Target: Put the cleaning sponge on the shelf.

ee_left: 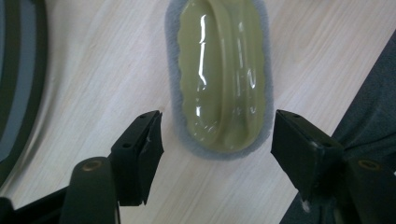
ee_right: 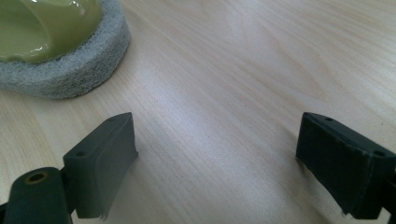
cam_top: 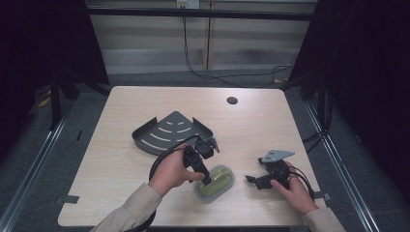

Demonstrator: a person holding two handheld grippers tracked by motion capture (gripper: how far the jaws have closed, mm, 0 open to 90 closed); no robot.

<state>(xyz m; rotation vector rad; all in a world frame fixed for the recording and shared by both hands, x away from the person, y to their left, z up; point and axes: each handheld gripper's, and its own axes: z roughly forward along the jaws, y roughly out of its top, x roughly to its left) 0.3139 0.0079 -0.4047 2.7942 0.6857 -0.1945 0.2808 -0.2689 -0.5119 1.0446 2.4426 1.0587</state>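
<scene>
pale wooden table (cam_top: 130, 101) with one scrub pad (ee_left: 219, 74), one corner rack (cam_top: 169, 130), two hand-held grippers, left (ee_left: 217, 140) and right (ee_right: 215, 154), both open, empty

Scrub pad (cam_top: 215, 181): oval, glossy olive-green moulded top with a raised lengthwise grip ridge, on a thick grey fibrous base that shows as a rim all round. Lies flat on the pale wood table (cam_top: 121, 159), green side up, intact. Position: near edge, roughly centre, long axis running near-left to far-right. Light glints off the top.
</scene>
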